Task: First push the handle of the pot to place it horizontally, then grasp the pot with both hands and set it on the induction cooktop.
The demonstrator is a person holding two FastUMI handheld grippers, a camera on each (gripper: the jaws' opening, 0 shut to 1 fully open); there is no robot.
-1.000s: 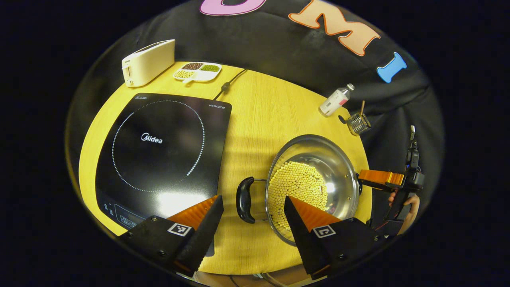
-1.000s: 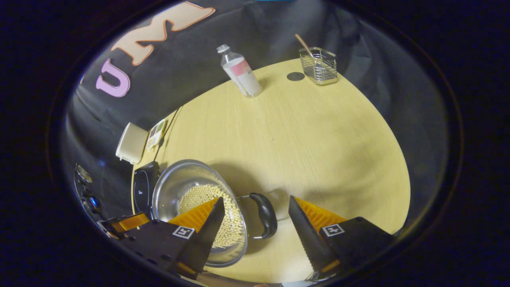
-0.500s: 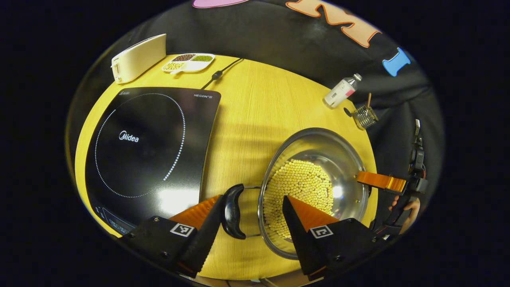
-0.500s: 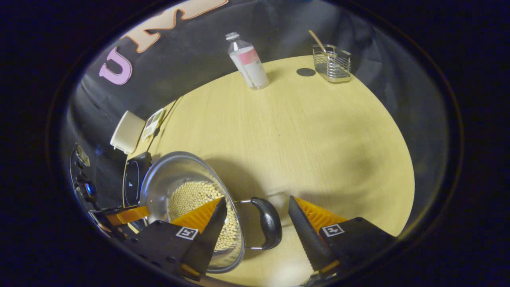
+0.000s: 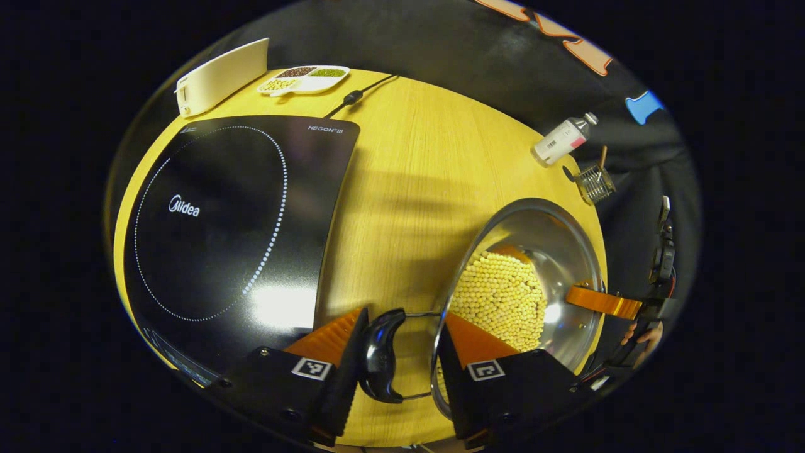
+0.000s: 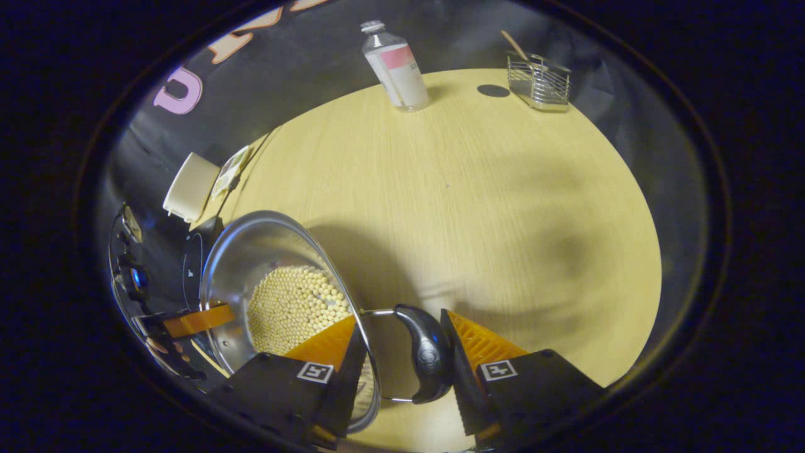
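Left gripper view: the left gripper (image 5: 397, 362) is seen at the lower centre of the frame, its jaws set on either side of the pot's near black handle (image 5: 379, 355); one finger lies against the handle's outer side and the other against the pot's rim, so whether the handle is pinched cannot be told. The pot (image 5: 526, 292), steel and holding yellow beans (image 5: 501, 299), stands on the tabletop (image 5: 409, 189) at lower right. The induction cooktop (image 5: 226, 220) lies at left, apart from the pot. The right gripper (image 5: 607, 302) is seen at the pot's far edge, a hand (image 5: 643, 333) behind it. A toaster (image 5: 217, 78), a divided dish (image 5: 302, 78), a bottle (image 5: 563, 138) and a wire basket (image 5: 594, 182) stand along the upper edge

Right gripper view: the right gripper (image 6: 402, 362), at lower centre, has its jaws about the pot's other handle (image 6: 427, 352); contact on both sides cannot be confirmed. The pot sits at lower left
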